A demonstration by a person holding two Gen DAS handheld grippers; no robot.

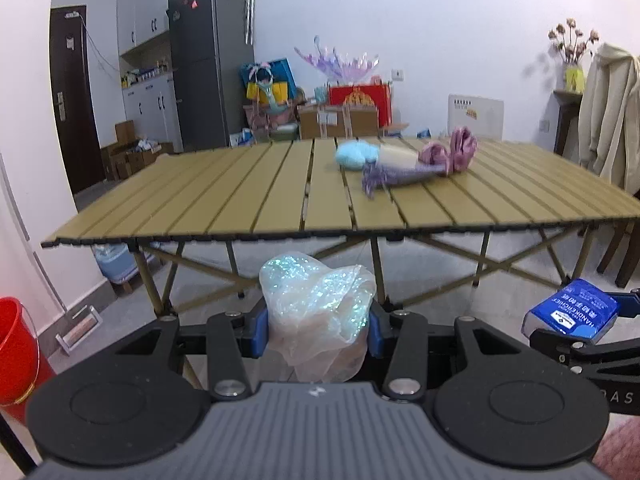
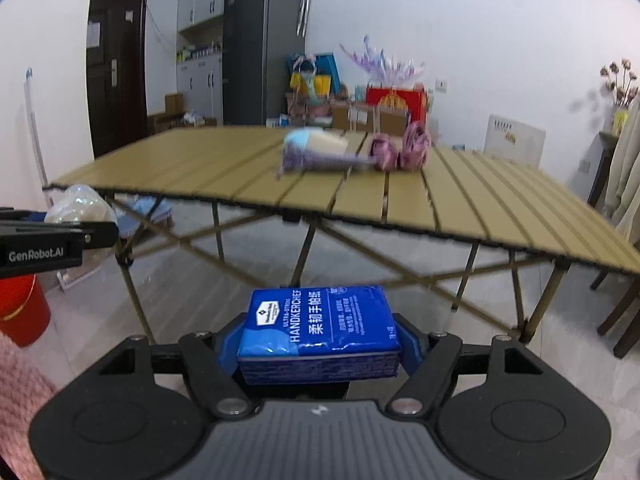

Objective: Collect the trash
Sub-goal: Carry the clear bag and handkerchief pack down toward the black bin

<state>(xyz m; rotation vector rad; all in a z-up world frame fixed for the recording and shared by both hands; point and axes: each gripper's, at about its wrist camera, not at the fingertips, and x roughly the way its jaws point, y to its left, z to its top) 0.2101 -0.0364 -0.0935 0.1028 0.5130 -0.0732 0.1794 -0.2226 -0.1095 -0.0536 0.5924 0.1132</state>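
While both pieces of trash are being carried off the table (image 1: 240,200), each one is being gripped from its two sides, so that it is not slipping out. A crumpled shiny plastic wrapper (image 1: 316,316) is being clenched between the blue pads of the left gripper (image 1: 316,330), with its loose end hanging down. A blue handkerchief packet (image 2: 320,332) is being grasped flat by the right gripper (image 2: 320,344), across its short width, probably because this side fits the jaws. Both are being held in front of the table edge, below its top. A red bucket (image 1: 16,352) is standing on the floor at the left, and it is probably being used as the bin.
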